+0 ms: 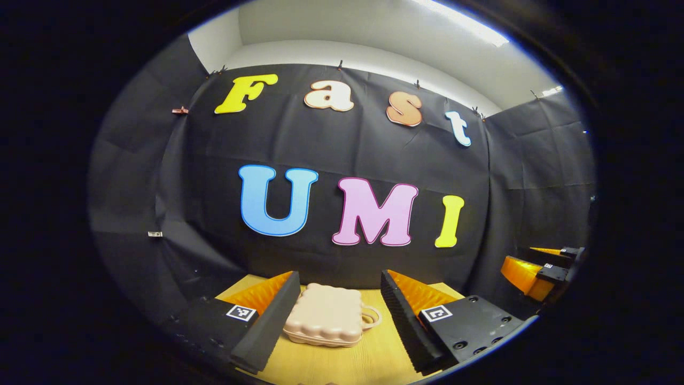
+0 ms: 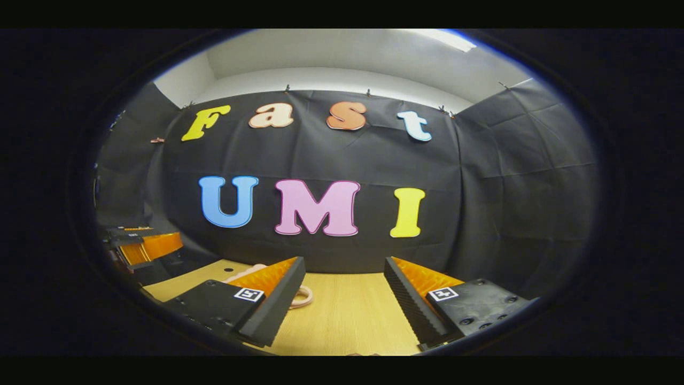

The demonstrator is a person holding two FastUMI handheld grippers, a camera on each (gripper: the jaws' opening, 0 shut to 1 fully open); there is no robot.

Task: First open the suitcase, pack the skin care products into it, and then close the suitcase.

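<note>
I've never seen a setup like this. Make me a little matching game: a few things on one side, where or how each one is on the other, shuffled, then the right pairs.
Things:
1. suitcase
2. left gripper
3. right gripper
4. table

Places or states:
A. open, bare tabletop between its fingers
B. closed, lying flat on the table
C. light wood, standing against the black cloth wall
D. open, the suitcase lying ahead between its fingers

Pairs: 1-B, 2-D, 3-A, 4-C
</note>
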